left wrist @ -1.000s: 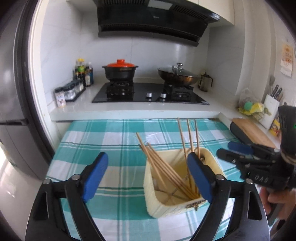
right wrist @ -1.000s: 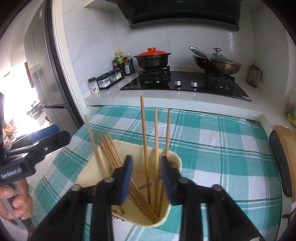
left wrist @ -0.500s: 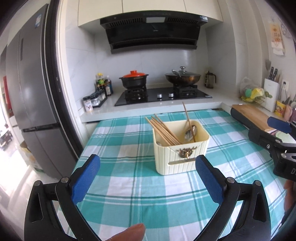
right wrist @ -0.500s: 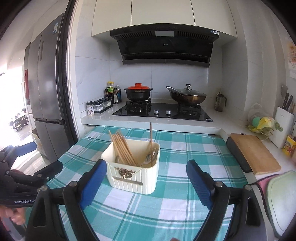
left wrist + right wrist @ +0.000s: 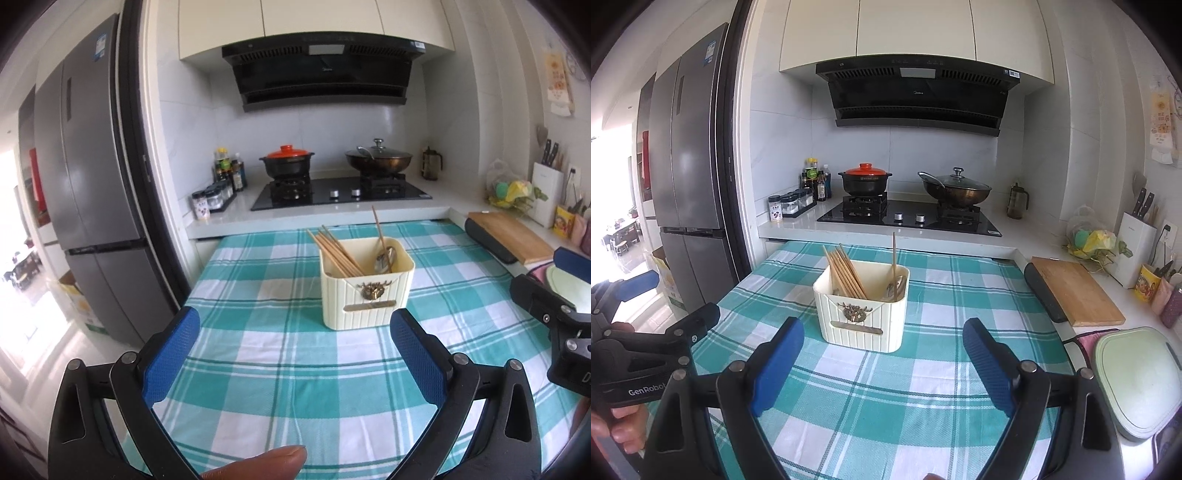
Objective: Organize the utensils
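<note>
A cream ribbed utensil box (image 5: 365, 291) stands on the teal checked tablecloth (image 5: 280, 373); it also shows in the right wrist view (image 5: 862, 310). In it a bundle of wooden chopsticks (image 5: 338, 251) leans left, one chopstick (image 5: 378, 229) stands apart on the right, and a metal spoon (image 5: 384, 258) lies beside it. My left gripper (image 5: 295, 358) is open and empty, well in front of the box. My right gripper (image 5: 882, 369) is open and empty, also in front of the box.
Behind the table runs a counter with a gas hob (image 5: 908, 216), a black pot with a red lid (image 5: 866, 179) and a lidded wok (image 5: 955, 188). A fridge (image 5: 687, 192) stands left. A wooden cutting board (image 5: 1075, 290) and a pale green board (image 5: 1137, 376) lie right.
Both grippers have drawn back and up from the box. The right gripper, near-shut over the box a second ago, has opened wide. The chopsticks stay in the box.
</note>
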`<state>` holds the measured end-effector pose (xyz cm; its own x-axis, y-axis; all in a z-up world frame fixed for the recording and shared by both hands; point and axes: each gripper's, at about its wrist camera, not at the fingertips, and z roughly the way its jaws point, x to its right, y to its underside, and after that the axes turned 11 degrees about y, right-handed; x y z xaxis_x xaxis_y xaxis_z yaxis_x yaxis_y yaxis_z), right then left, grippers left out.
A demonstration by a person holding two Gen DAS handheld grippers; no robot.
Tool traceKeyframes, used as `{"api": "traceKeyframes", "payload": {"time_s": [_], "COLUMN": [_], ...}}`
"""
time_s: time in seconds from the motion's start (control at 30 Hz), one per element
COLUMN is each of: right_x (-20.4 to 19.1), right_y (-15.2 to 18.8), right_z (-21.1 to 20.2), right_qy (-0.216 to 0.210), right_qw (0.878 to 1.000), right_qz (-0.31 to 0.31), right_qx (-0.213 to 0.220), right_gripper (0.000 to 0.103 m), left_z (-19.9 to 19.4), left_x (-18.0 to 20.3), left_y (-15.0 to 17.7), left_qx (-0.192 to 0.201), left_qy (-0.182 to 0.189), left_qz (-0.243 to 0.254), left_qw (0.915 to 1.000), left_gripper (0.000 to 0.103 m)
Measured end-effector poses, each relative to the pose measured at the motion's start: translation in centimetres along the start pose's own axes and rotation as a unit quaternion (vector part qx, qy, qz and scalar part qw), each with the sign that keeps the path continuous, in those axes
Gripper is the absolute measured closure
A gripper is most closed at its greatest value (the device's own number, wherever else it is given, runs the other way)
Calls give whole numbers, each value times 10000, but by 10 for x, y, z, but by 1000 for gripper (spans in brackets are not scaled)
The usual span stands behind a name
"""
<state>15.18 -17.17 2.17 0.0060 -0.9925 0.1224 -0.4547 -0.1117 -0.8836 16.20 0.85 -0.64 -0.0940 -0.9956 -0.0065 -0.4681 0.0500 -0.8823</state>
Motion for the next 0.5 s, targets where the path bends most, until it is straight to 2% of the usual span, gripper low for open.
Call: {"api": "traceKeyframes", "payload": {"time_s": [0.13,0.5], "right_x": [1,0], "right_y": [2,5], "right_z": [-11,-23], "right_qy": [92,248], "right_qw": [9999,9996], "right_qz": [-30,79], "right_qx": [38,-99], "right_gripper": [13,13], "left_z": [-11,-21], "left_x": [0,8], "left_y": [-1,1], "left_qx": [58,15], "left_qy": [68,33], "left_qz": [-94,38], "left_qw": [9999,10000], "left_gripper": [0,0]}}
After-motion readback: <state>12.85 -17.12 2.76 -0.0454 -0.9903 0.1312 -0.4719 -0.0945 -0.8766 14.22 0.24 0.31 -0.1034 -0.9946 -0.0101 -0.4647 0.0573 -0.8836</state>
